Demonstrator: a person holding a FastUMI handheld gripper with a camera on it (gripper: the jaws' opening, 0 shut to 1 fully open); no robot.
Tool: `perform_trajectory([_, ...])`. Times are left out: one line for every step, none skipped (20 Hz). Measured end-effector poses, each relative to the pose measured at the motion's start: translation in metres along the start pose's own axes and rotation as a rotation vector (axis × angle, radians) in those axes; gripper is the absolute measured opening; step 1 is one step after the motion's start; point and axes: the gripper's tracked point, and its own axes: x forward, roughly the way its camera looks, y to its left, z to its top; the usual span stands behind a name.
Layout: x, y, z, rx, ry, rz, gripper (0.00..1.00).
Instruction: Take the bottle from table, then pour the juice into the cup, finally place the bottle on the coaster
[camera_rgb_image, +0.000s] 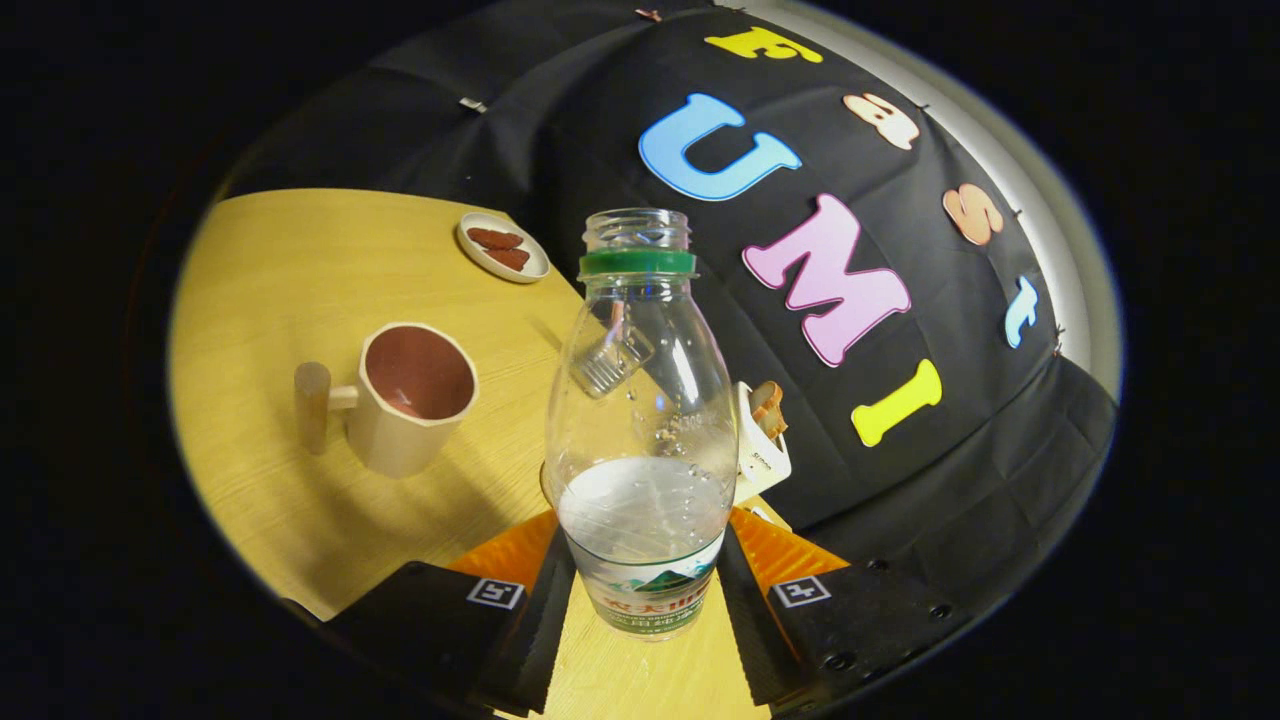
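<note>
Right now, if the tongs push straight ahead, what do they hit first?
The bottle: it already stands between the tongs, with both fingers against its lower part as far as I can tell. Beyond it a small white object sits near the cloth wall; depth there is unclear.

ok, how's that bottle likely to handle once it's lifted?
The bottle, gripped low between the gripper fingers, looks like thin clear plastic, so it may dent under squeeze. Only the bottom part holds liquid, so probably light. There's no cap on the neck, so tilting would likely spill, and the liquid may slosh.
</note>
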Motion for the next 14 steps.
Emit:
perform_trajectory([0.002, 0.005, -0.002, -0.023, 0.011, 0.009, 0.75])
perform_trajectory([0.004, 0.012, -0.004, -0.046, 0.023, 0.019, 0.75])
perform_trajectory([0.006, 0.017, -0.006, -0.070, 0.034, 0.026, 0.75])
perform_trajectory([0.008, 0.021, -0.009, -0.097, 0.047, 0.033, 0.75])
perform_trajectory([0.010, 0.025, -0.012, -0.125, 0.060, 0.039, 0.75])
perform_trajectory([0.013, 0.028, -0.015, -0.149, 0.071, 0.044, 0.75])
perform_trajectory([0.014, 0.029, -0.017, -0.167, 0.079, 0.047, 0.75])
perform_trajectory([0.016, 0.031, -0.018, -0.179, 0.085, 0.050, 0.75])
perform_trajectory([0.017, 0.032, -0.019, -0.190, 0.090, 0.053, 0.75])
perform_trajectory([0.020, 0.033, -0.019, -0.206, 0.094, 0.053, 0.75])
perform_trajectory([0.022, 0.033, -0.018, -0.228, 0.096, 0.051, 0.75])
perform_trajectory([0.024, 0.033, -0.019, -0.250, 0.099, 0.051, 0.75])
perform_trajectory([0.025, 0.033, -0.018, -0.270, 0.101, 0.052, 0.75])
perform_trajectory([0.027, 0.034, -0.018, -0.289, 0.104, 0.053, 0.75])
